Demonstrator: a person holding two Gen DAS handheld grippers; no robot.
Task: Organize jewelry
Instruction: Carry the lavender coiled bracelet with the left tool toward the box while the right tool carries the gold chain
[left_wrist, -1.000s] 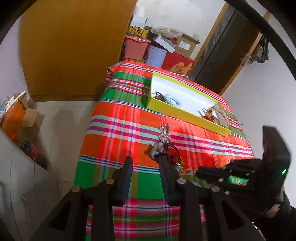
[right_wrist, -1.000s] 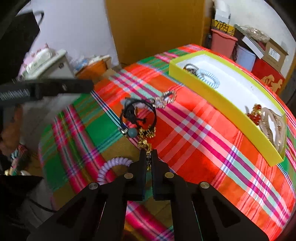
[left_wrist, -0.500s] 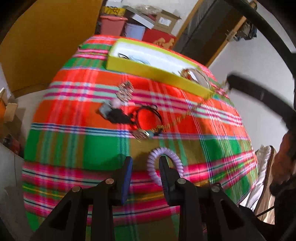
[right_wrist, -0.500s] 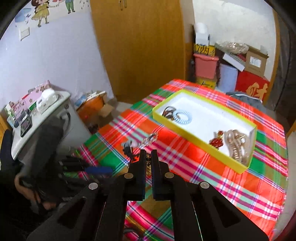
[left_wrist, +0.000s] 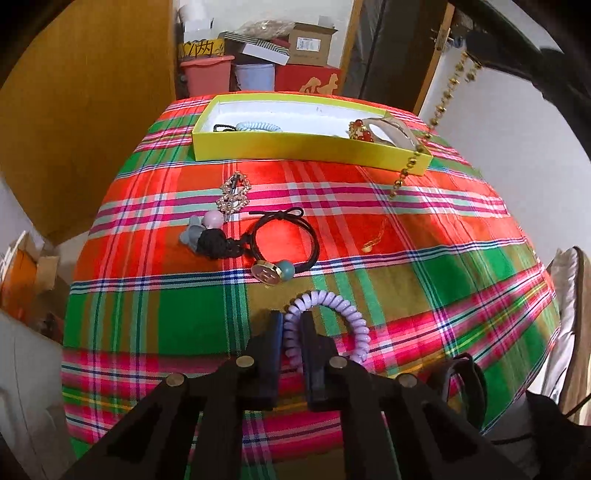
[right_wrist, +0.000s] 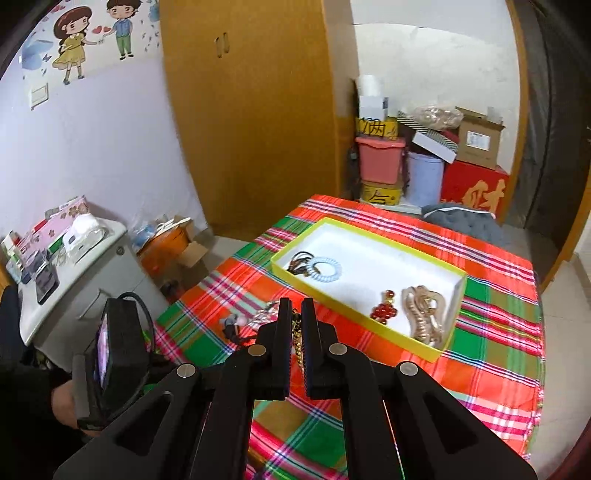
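Jewelry box (left_wrist: 310, 149) (yellow) beyond black hair tie (left_wrist: 284, 236), rhinestone clip (left_wrist: 233, 192).

wooden wardrobe (right_wrist: 251, 110), pale wall (right_wrist: 110, 140)

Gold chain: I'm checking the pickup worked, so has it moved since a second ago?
Yes. The gold chain has been lifted off the tablecloth and hangs by the yellow box.

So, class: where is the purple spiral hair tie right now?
In the left wrist view, the purple spiral hair tie lies on the near plaid tablecloth, between the closing left tongs.
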